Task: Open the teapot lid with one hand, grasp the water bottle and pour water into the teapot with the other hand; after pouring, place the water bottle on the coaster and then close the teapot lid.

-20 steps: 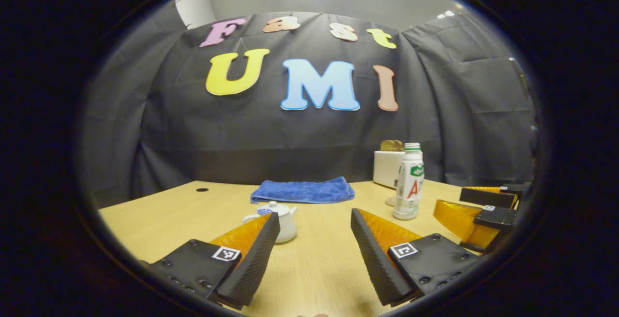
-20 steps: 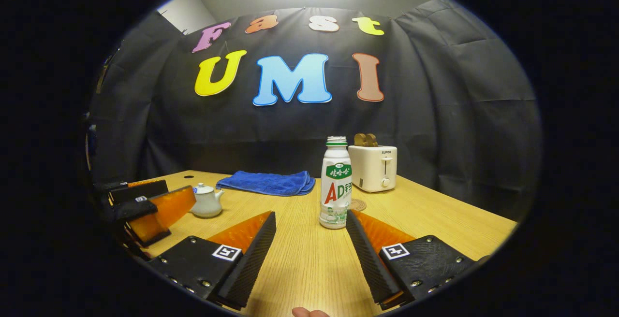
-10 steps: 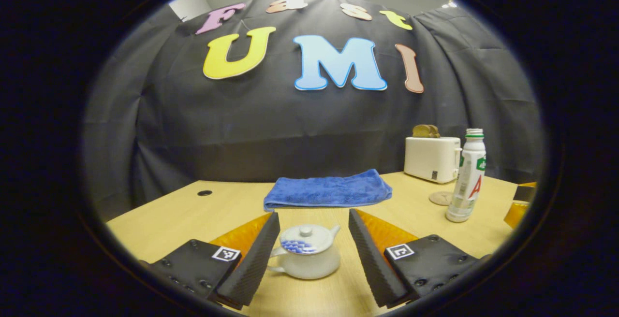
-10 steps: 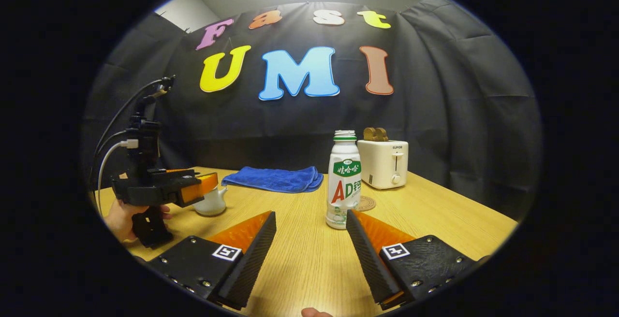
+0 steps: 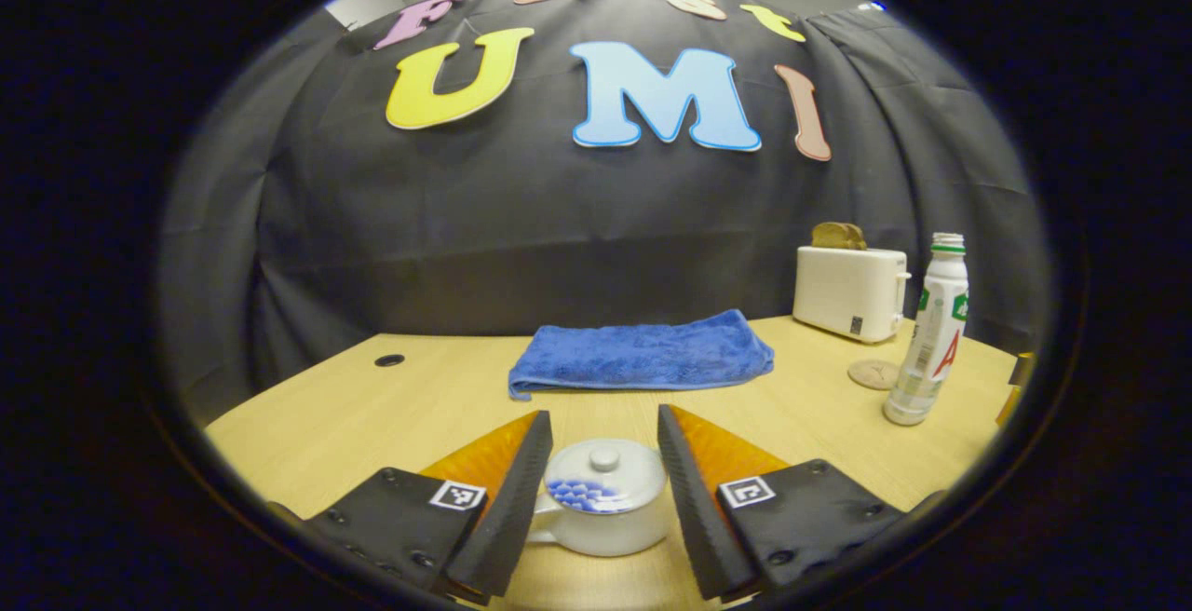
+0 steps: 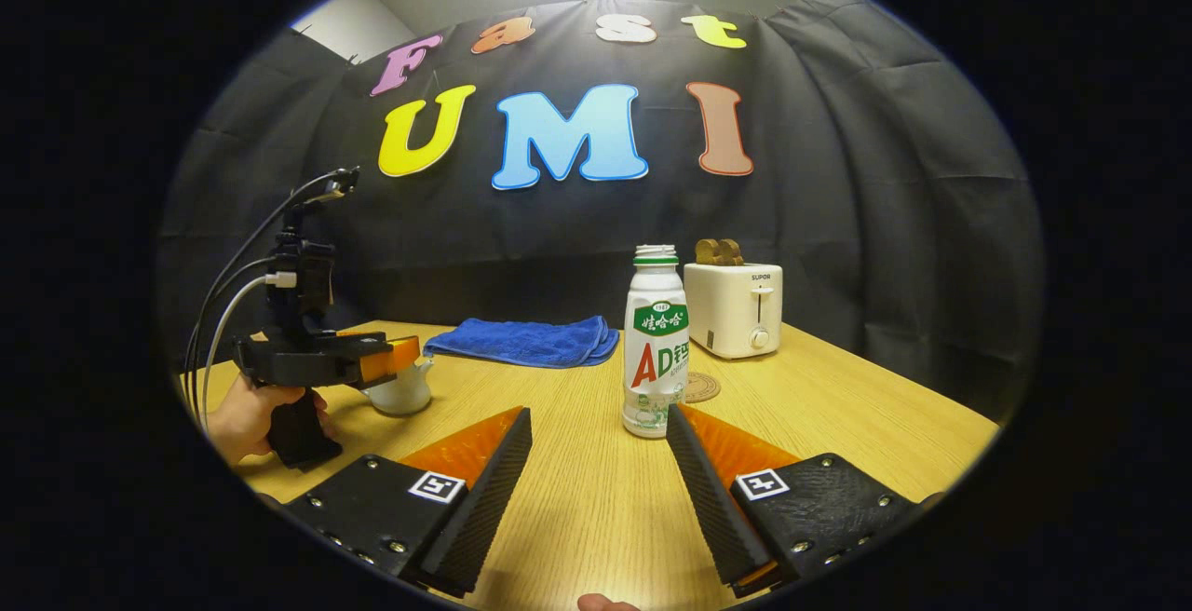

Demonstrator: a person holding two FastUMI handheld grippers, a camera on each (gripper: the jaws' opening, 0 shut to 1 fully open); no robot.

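Here, in the left gripper view, the left gripper (image 5: 601, 481) has its jaws spread wide on either side of the white teapot (image 5: 601, 509), which sits on the wooden surface (image 5: 372, 406) between them; neither jaw clearly touches it, so it holds nothing. The lid (image 5: 603, 481) is on, with a small round knob (image 5: 604, 458) at its top. The pot looks like glazed ceramic: hard, slick and breakable, and the lid probably light and loose. The knob is the sensible place to pinch, though it is small against these broad jaws. Farther right stand the water bottle (image 5: 927, 336) and the round coaster (image 5: 873, 373), near a toaster (image 5: 849, 290); a blue towel (image 5: 641, 355) lies behind.

In the right gripper view, the right gripper (image 6: 596, 471) is also wide open and empty, with the water bottle (image 6: 656, 350) upright just ahead, apart from its jaws, the coaster (image 6: 700, 387) beside it. The bottle looks like thin plastic, uncapped, likely light and squeezable; a mid-body grip with modest pressure seems best. At the left, a hand (image 6: 244, 420) holds the left gripper (image 6: 386, 361) at the teapot (image 6: 400, 392).
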